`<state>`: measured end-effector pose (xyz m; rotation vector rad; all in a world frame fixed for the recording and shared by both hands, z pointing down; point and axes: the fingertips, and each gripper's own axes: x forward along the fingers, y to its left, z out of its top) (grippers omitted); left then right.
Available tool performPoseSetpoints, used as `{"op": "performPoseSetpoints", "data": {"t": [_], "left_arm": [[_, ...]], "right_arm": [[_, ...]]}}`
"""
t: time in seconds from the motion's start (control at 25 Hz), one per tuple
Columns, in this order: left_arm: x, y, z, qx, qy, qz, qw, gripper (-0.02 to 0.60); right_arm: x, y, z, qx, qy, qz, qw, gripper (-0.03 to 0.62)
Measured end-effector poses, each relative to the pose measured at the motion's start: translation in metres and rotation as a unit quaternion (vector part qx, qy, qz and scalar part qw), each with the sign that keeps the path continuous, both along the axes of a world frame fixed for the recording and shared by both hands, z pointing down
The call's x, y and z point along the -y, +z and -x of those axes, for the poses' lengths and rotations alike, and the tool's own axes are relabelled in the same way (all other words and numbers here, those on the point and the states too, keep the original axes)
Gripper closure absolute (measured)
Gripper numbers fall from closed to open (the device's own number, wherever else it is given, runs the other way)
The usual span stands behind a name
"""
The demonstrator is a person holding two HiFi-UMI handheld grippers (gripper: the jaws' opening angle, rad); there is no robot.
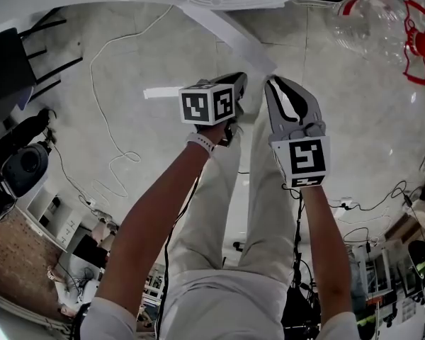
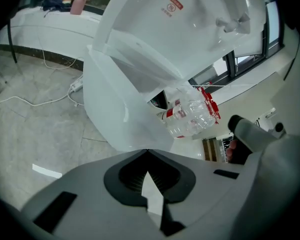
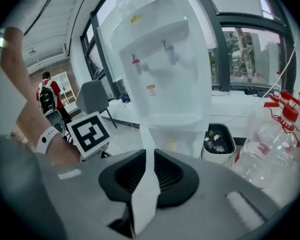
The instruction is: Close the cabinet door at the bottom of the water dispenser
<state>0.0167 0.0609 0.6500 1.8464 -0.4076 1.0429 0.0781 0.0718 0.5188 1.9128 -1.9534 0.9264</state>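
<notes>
The white water dispenser (image 3: 160,59) stands in front of me, and its bottom cabinet door (image 2: 115,109) hangs open. In the head view the door (image 1: 227,37) shows edge-on as a white strip running down to the two grippers. My right gripper (image 3: 149,153) has its jaws a little apart, with the door's free edge (image 3: 144,134) in the narrow gap between them. In the head view its tips (image 1: 271,83) sit at the strip's end. Just left of the door's edge, my left gripper (image 1: 235,80) is shut and empty, its tips (image 2: 147,152) meeting in front of the door panel.
A clear empty water bottle (image 1: 382,20) with red handles lies right of the dispenser, beside a black waste bin (image 3: 217,141). White cable (image 1: 113,140) runs over the tiled floor at the left. A black chair (image 1: 7,69) stands far left. A person (image 3: 46,96) stands in the background.
</notes>
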Motion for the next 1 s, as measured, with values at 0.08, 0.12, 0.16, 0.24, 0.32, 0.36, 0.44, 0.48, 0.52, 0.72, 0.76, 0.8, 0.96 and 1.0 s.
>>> {"op": "performPoseSetpoints", "data": {"t": [0.08,0.12,0.16,0.24,0.32,0.36,0.44,0.48,0.52,0.72,0.76,0.8,0.96,1.0], "left_arm": [[0.000,-0.002,0.004,-0.002,-0.001,-0.001,1.0000,0.575],[0.000,-0.003,0.006,-0.001,0.001,-0.002,1.0000,0.575],[-0.001,-0.003,0.009,0.000,0.004,-0.004,1.0000,0.575],[-0.002,-0.004,0.015,0.002,0.010,-0.006,0.9999,0.575],[-0.002,-0.005,0.019,0.002,0.015,-0.008,0.9999,0.575],[-0.003,-0.006,0.021,0.001,0.017,-0.011,0.9998,0.575],[-0.004,-0.006,0.024,0.000,0.024,-0.015,0.9996,0.575],[-0.004,-0.006,0.026,0.001,0.028,-0.015,0.9995,0.575],[-0.005,-0.006,0.027,0.002,0.029,-0.015,0.9995,0.575],[-0.003,-0.006,0.034,0.001,0.023,-0.009,0.9997,0.575],[-0.001,-0.006,0.036,0.002,0.023,-0.010,0.9997,0.575],[0.000,-0.007,0.037,0.003,0.023,-0.012,0.9997,0.575],[0.002,-0.004,0.040,0.006,0.016,-0.008,0.9998,0.575],[0.002,-0.003,0.041,0.006,0.014,-0.006,0.9999,0.575]], "right_arm": [[0.000,0.010,0.001,-0.004,-0.005,0.006,1.000,0.534],[0.001,0.015,0.002,-0.005,-0.007,0.010,1.000,0.533],[0.001,0.020,0.004,-0.006,-0.010,0.015,1.000,0.531],[0.002,0.031,0.008,-0.006,-0.015,0.026,1.000,0.514],[0.002,0.042,0.011,-0.009,-0.019,0.036,0.999,0.507],[0.002,0.048,0.011,-0.010,-0.020,0.042,0.999,0.502],[0.003,0.060,0.013,-0.009,-0.024,0.051,0.998,0.493],[0.004,0.065,0.015,-0.006,-0.027,0.055,0.998,0.490],[0.005,0.070,0.016,-0.004,-0.031,0.060,0.998,0.485],[0.009,0.090,0.027,-0.018,-0.055,0.081,0.995,0.480],[0.009,0.094,0.029,-0.018,-0.056,0.085,0.995,0.476],[0.009,0.098,0.031,-0.015,-0.057,0.090,0.994,0.474],[0.005,0.114,0.030,-0.002,-0.051,0.113,0.992,0.457],[0.003,0.116,0.029,-0.001,-0.049,0.115,0.992,0.453]]}}
